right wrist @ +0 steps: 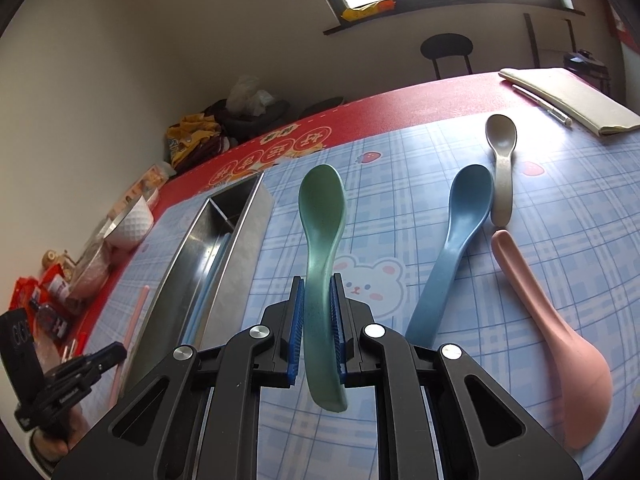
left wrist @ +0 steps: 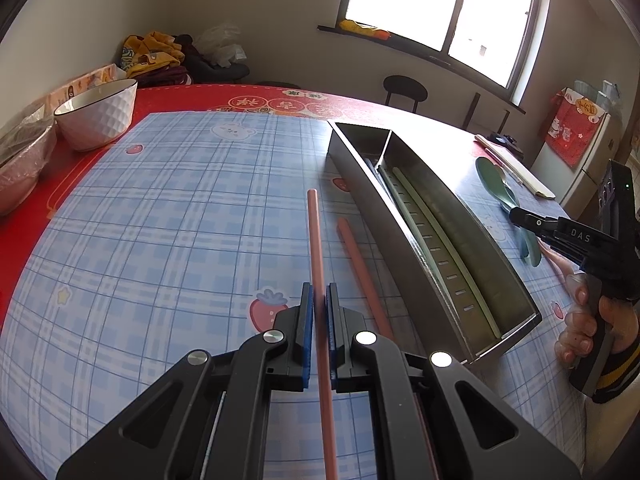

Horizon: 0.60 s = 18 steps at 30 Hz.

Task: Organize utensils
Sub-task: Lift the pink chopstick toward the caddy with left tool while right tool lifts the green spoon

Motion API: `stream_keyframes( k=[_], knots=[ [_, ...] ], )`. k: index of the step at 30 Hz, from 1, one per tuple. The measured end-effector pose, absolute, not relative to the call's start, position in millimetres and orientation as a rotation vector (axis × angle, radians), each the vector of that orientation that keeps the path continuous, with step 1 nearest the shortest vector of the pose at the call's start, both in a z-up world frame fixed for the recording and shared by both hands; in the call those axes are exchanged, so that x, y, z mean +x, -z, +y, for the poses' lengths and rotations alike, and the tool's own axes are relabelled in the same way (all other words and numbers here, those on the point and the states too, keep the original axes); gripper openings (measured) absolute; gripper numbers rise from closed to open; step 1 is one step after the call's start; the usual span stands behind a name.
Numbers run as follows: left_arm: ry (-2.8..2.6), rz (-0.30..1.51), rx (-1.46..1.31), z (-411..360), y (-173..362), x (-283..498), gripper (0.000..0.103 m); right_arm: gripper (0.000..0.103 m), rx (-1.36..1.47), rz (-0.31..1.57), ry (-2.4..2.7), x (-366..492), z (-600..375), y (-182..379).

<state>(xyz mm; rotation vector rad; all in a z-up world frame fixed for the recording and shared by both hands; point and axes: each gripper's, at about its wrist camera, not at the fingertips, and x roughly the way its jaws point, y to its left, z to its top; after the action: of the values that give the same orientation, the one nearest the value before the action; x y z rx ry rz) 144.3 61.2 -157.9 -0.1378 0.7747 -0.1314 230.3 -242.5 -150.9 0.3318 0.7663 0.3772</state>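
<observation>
1. already in: the steel tray [left wrist: 362, 200], right of centre in the left wrist view, holds pale green chopsticks [left wrist: 436, 236] in its near compartment; a light blue pair shows there in the right wrist view. the far compartment looks empty, though its floor is partly hidden.
2. in hand: the left gripper [left wrist: 320, 308] has its jaws pinching a pink chopstick [left wrist: 314, 240]; the right gripper [right wrist: 318, 300] has its jaws pinching the green spoon [right wrist: 322, 216] by its handle, lifted off the bench.
3. left, by my judgement: the second pink chopstick [left wrist: 358, 260] just beside the tray's left wall, plus the blue spoon [right wrist: 452, 248], beige spoon [right wrist: 502, 160] and pink spoon [right wrist: 560, 344] at the right of the right wrist view.
4. room: bare bench [left wrist: 160, 240] fills the left of the left wrist view; the white bowl [left wrist: 98, 118] sits well apart, upper left. the tray's thin upright walls are the edges to clear.
</observation>
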Motion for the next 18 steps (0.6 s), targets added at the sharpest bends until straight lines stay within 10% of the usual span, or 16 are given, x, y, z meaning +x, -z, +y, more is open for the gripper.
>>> stream_keyframes(
  k=[18],
  knots=[
    [0.139,0.847,-0.275,77.6,150.0,148.9,0.006,0.013,0.396,0.745,-0.413,228.4,-253.4,151.8]
  ],
)
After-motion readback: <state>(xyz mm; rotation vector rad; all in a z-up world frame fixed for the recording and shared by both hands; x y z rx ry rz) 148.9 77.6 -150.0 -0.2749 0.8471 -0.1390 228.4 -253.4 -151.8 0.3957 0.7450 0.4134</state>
